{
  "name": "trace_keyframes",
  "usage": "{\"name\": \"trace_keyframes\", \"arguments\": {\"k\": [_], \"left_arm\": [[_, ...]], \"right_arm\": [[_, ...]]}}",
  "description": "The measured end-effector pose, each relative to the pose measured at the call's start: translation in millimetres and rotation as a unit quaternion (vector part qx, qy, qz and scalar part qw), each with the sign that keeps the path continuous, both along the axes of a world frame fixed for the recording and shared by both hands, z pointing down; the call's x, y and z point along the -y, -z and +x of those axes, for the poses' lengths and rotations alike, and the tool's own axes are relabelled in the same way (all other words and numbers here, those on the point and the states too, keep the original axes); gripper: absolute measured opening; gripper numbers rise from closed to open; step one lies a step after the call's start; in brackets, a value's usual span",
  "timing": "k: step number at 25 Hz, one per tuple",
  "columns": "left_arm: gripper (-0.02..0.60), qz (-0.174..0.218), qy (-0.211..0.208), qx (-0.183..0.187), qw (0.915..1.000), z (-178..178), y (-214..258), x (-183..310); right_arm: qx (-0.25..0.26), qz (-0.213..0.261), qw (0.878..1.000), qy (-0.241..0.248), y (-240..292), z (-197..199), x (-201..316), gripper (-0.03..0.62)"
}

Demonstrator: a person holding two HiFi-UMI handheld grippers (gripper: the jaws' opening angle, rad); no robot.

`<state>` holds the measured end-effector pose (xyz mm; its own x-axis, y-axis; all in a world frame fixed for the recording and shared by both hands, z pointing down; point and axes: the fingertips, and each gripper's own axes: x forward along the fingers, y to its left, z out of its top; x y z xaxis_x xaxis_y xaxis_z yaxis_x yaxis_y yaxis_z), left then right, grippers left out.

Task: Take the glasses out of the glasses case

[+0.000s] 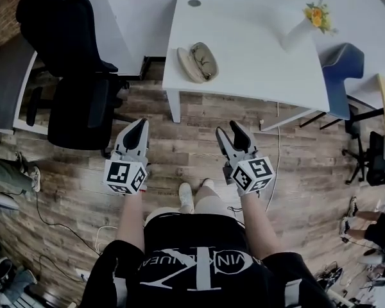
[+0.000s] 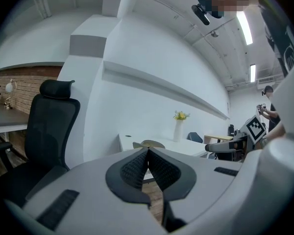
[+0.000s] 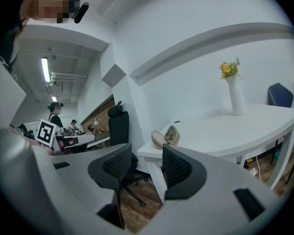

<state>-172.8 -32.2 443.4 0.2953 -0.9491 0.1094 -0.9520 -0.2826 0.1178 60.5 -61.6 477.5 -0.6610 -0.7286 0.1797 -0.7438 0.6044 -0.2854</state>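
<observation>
Glasses (image 1: 206, 61) lie untouched in open case (image 1: 185, 65) on bench (image 1: 256, 50); left gripper (image 1: 139, 123) closed, right gripper (image 1: 228, 129) agape, both empty, short of bench.

Two tongs: left tongs (image 1: 139, 124) and right tongs (image 1: 229, 131). One white worktop (image 1: 256, 56) ahead of both. One glasses case (image 1: 183, 65) on it, ahead of the tongs, with one pair of glasses (image 1: 205, 61) inside. One white vase (image 1: 297, 34) of flowers, far ahead and right of the right tongs. One black chair (image 1: 77, 101) left of the left tongs. One blue chair (image 1: 342, 69) far right.
</observation>
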Motion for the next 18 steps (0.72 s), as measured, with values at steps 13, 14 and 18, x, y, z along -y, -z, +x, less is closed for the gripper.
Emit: {"name": "trace_keyframes", "arguments": {"k": [13, 14, 18], "left_arm": [[0.015, 0.016, -0.022, 0.016, 0.9995, -19.3, 6.7, 69.8], [0.015, 0.016, -0.024, 0.018, 0.9994, -22.2, 7.1, 79.0], [0.015, 0.005, -0.032, 0.016, 0.9994, -31.1, 2.8, 111.1]], "right_arm": [[-0.005, 0.001, 1.0, 0.01, -2.4, -51.7, 86.3, 0.186], [-0.005, 0.0, 1.0, 0.009, -2.2, -56.1, 94.9, 0.186], [-0.002, -0.008, 1.0, 0.003, -2.1, -71.9, 127.1, 0.186]]}}
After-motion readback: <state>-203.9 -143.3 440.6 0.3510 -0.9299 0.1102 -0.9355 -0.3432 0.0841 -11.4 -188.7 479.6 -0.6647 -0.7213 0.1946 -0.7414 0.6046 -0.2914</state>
